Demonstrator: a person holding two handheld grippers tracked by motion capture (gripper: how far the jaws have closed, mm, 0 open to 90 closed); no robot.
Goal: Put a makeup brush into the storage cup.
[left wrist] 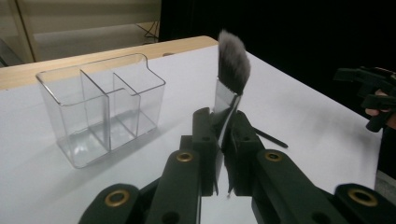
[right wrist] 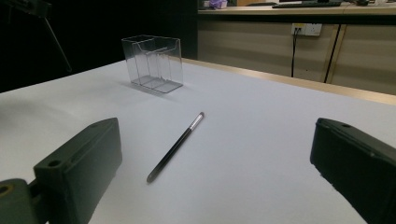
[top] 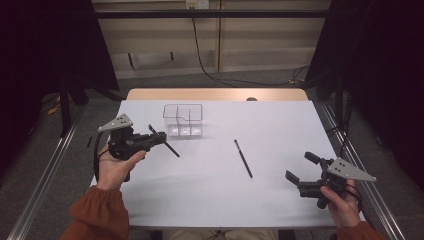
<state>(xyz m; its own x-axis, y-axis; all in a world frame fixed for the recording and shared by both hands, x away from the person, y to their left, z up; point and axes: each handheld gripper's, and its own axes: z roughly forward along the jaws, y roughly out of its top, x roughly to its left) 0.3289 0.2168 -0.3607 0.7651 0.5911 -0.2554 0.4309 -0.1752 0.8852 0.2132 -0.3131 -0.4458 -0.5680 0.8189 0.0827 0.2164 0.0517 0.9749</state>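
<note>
My left gripper (top: 156,139) hangs above the table's left side, shut on a makeup brush (top: 170,147). In the left gripper view the jaws (left wrist: 222,128) clamp its silver ferrule, and the grey bristles (left wrist: 233,60) stand up above them. The brush's thin dark handle (right wrist: 56,37) slants down below the gripper. A clear three-compartment organizer (top: 183,120) (left wrist: 102,102) (right wrist: 152,63) stands just beyond the left gripper, with nothing in it. A slim black pencil (top: 243,158) (right wrist: 175,147) lies flat mid-table. My right gripper (top: 302,166) (right wrist: 210,177) stands open near the right front edge, with nothing between its fingers.
The white tabletop (top: 215,200) has a wooden strip (top: 215,94) along its far edge. Metal rails (top: 45,170) run along both sides of the table. Cables (top: 210,70) trail on the floor behind it. The right gripper (left wrist: 369,93) sits far off in the left gripper view.
</note>
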